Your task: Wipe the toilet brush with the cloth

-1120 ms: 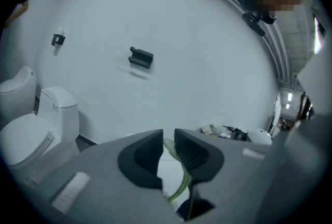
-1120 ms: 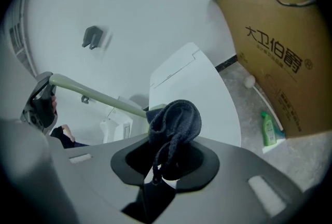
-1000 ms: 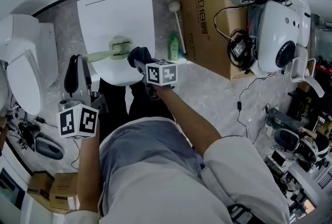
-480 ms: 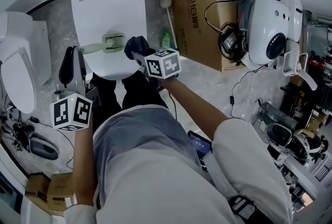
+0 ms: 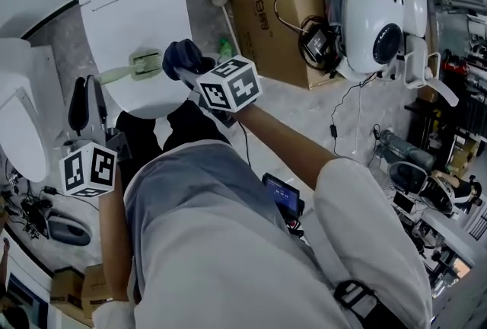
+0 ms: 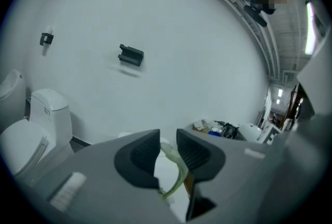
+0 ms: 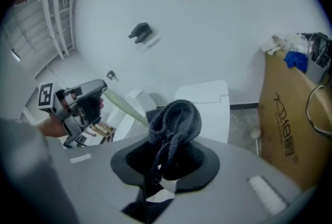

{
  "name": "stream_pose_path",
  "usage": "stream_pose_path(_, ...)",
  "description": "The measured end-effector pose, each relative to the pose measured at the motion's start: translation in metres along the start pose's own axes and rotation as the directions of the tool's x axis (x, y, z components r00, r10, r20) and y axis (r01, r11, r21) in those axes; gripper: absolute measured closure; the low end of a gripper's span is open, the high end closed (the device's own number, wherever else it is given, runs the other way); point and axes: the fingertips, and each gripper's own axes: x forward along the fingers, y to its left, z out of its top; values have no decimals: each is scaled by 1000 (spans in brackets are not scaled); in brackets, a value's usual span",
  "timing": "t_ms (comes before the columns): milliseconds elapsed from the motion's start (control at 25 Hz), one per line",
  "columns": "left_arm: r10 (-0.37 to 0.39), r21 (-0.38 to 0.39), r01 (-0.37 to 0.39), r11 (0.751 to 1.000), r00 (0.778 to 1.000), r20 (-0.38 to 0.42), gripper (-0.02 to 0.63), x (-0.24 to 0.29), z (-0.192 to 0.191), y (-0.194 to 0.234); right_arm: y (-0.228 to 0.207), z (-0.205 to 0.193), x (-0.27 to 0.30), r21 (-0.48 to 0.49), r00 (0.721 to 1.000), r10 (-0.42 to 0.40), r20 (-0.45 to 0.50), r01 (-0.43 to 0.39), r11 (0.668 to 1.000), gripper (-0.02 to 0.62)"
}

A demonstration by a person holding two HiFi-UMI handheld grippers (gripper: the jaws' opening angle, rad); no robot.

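- Two hand-held two-jaw grippers in the head view: left gripper (image 5: pixel 85 103) at the left of the frame, right gripper (image 5: pixel 192 75) at upper centre.
- Left gripper's dark jaws drawn nearly together, pinching the thin handle of one pale green plastic toilet brush (image 5: pixel 131 68).
- Brush held over the front of a white toilet (image 5: pixel 129 0) with its lid down, upper left of the head view, head end pointing toward the right gripper.
- Right gripper's jaws clamped on one bunched dark blue-grey knitted cloth (image 7: pixel 174 122), bulging up above the jaws.
- Cloth just beside the brush's head end in the head view; actual contact impossible to tell.
- Two toilets counted in the head view: the one under the brush, plus a second white toilet (image 5: pixel 19 129) at the left edge.
- One brown cardboard box (image 5: pixel 255 7) at upper centre, with one small green bottle (image 5: pixel 226 49) and one white ball-tipped stick (image 5: pixel 226 7) on the floor between it and the first toilet.
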Motion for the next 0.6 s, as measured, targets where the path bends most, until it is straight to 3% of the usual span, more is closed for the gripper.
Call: stream_pose_path(600, -32, 9, 32, 999, 998, 60, 606, -21, 31, -9, 38, 47, -35, -171, 994, 6, 110, 13, 985, 506)
